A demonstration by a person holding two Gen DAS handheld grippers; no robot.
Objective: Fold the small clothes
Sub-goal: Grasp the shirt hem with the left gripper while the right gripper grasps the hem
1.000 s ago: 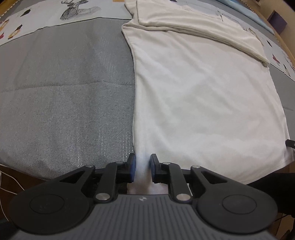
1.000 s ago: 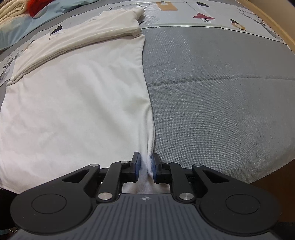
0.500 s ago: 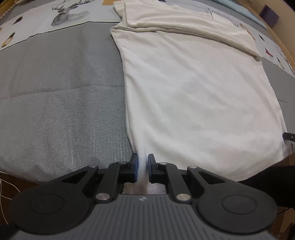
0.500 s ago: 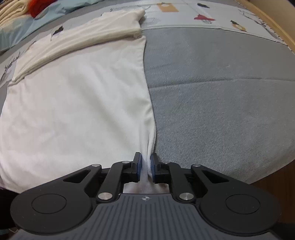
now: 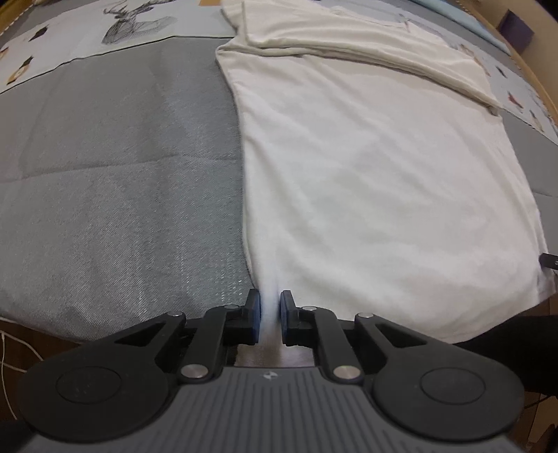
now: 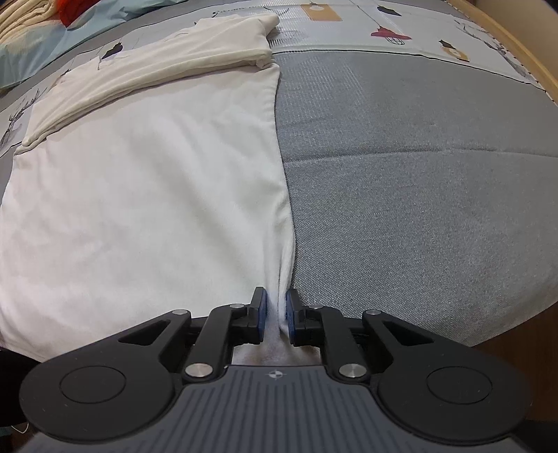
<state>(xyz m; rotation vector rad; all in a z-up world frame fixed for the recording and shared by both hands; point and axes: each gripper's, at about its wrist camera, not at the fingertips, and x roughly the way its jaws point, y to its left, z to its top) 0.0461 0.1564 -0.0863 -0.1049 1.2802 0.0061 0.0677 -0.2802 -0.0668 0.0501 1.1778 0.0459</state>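
Note:
A white shirt (image 5: 376,167) lies flat on a grey bed cover (image 5: 115,167), its far part folded over into a band (image 5: 366,45). My left gripper (image 5: 269,313) is shut on the shirt's near left corner, the cloth pinched between its blue pads. In the right wrist view the same shirt (image 6: 146,195) spreads to the left, and my right gripper (image 6: 276,310) is shut on its near right corner. The tip of the other gripper (image 5: 549,260) shows at the right edge of the left wrist view.
The grey bed cover (image 6: 418,195) ends in a printed border with animal pictures (image 5: 132,24) at the far side. A blue pillow (image 6: 31,45) and a red and cream bundle (image 6: 66,8) lie at the far left. The bed's near edge (image 6: 516,327) drops to a brown floor.
The view in both cameras shifted slightly, with the shirt drawn a little tighter toward me. Both grippers stay clamped on their corners.

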